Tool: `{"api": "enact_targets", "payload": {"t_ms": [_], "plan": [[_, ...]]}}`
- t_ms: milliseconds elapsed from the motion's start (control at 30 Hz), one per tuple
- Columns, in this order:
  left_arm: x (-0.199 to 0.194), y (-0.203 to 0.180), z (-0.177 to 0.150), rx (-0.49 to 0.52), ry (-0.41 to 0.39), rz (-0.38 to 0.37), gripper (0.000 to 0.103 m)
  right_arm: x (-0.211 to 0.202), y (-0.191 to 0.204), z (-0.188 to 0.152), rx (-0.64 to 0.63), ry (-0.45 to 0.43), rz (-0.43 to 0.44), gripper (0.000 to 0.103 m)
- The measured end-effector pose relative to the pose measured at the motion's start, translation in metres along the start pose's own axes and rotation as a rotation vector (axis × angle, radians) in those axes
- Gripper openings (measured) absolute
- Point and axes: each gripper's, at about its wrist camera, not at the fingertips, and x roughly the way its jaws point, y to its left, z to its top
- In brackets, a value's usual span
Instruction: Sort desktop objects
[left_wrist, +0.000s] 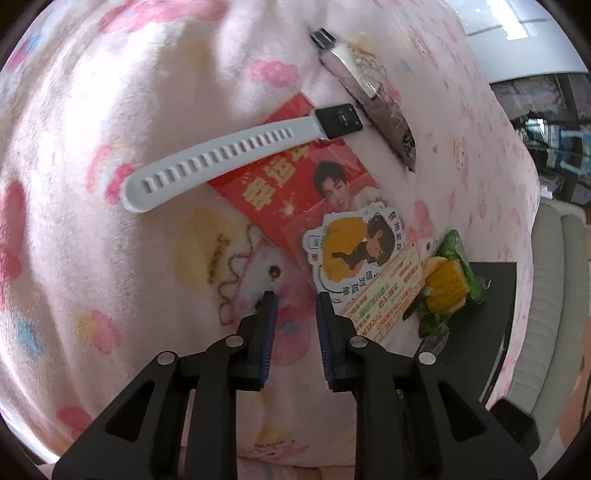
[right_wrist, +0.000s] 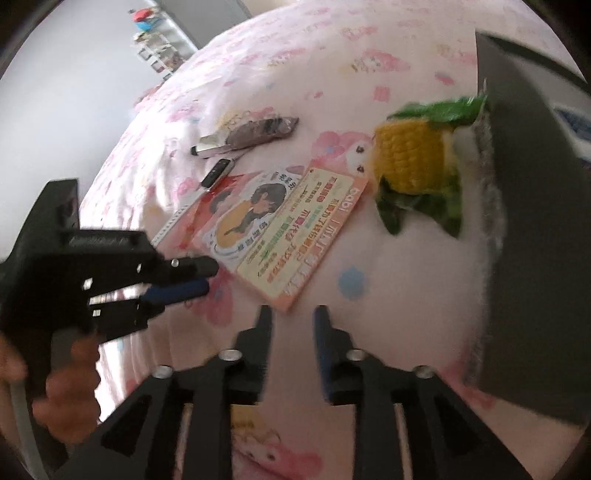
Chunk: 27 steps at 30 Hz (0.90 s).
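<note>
Both grippers hang over a pink blanket (left_wrist: 110, 92) with nothing between their parted fingers — the left gripper (left_wrist: 295, 295) near a cartoon sticker (left_wrist: 354, 247), the right gripper (right_wrist: 291, 312) just short of a printed card (right_wrist: 306, 236). A packaged corn cob (right_wrist: 413, 158) lies beside a dark box (right_wrist: 524, 221).

Bare pink blanket (right_wrist: 354, 332) lies open before the right tongs (right_wrist: 293, 314). A dark box (right_wrist: 524, 229) walls the right of the frame, the corn packet (right_wrist: 413, 158) against it; cards (right_wrist: 295, 236) crowd the centre.
</note>
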Motion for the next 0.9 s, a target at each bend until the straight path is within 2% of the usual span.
{"api": "enact_targets", "payload": {"t_ms": [167,267,333,467,600,733,900], "plan": [[0.013,-0.006,0.004,0.01,0.016,-0.016,0.023,0.016,-0.003,0.007,0.033,-0.015,0.051,0.026],[0.016,-0.004,0.005,-0.003,0.034,-0.049,0.023,0.018,0.003,0.009,-0.003,-0.029,0.045,0.006],[0.015,-0.004,0.004,-0.006,0.041,-0.078,0.023,0.011,0.004,0.008,-0.008,-0.049,0.054,0.004],[0.009,-0.009,0.002,0.005,0.033,-0.112,0.023,-0.008,0.006,0.0,-0.032,-0.087,0.047,0.003],[0.002,-0.008,0.002,-0.002,0.013,-0.123,0.023,-0.026,0.003,-0.013,-0.034,-0.088,0.062,0.002],[0.005,-0.011,-0.001,0.024,0.032,-0.107,0.023,-0.04,-0.008,-0.041,-0.05,-0.03,0.067,0.002],[0.021,-0.035,-0.015,0.139,0.099,-0.083,0.023,-0.051,-0.028,-0.066,-0.055,0.026,0.017,0.002]]}}
